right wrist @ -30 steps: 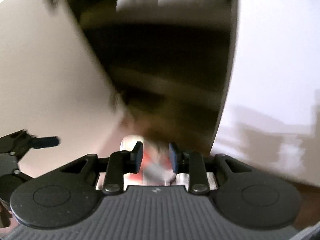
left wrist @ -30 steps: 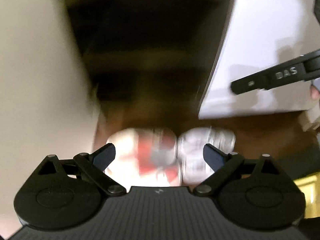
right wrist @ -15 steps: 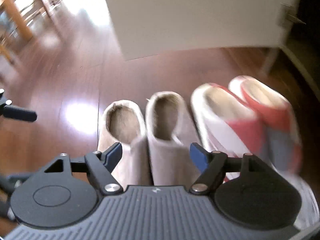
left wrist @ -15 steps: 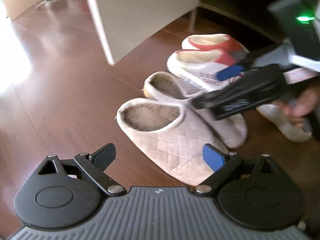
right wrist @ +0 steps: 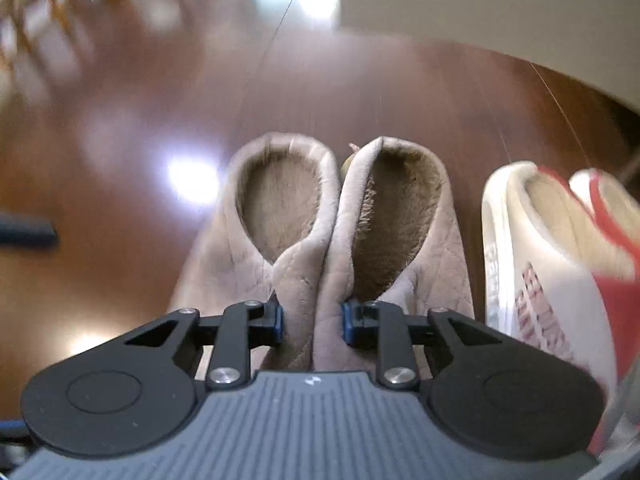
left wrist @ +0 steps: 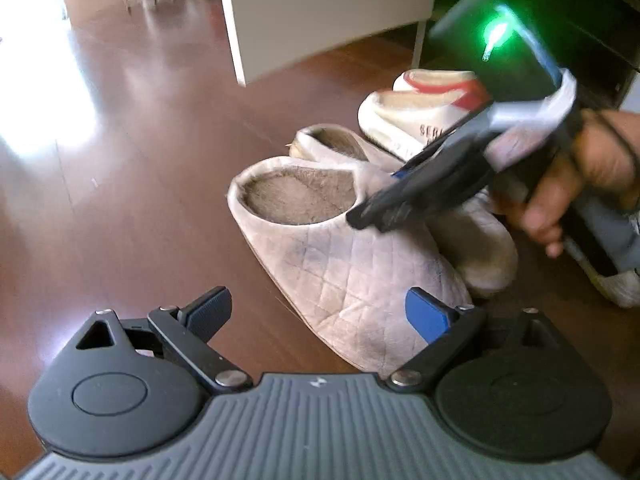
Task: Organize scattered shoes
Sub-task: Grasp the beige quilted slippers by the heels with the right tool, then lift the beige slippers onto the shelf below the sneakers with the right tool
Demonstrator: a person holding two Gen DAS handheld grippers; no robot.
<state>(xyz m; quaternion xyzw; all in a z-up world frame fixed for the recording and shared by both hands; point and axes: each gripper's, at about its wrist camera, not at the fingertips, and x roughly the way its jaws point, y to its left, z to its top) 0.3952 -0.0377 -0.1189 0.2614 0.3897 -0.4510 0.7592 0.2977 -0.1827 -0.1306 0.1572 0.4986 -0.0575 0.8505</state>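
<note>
A glossy dark-brown wood floor (left wrist: 132, 168) fills the room, with bright glare patches from daylight at the far left. A white cabinet panel (left wrist: 320, 12) stands on the floor at the back, and beside it a dark recess (left wrist: 580, 8) opens on the right. Blurred wooden chairs (right wrist: 52, 20) stand far off

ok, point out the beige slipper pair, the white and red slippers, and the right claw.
beige slipper pair (right wrist: 316, 280): right wrist view, pinched inner edges.
white and red slippers (right wrist: 536, 264): right wrist view, white upper of the nearer one.
right claw (right wrist: 313, 322): right wrist view, between its tips, closing on the pair.
</note>
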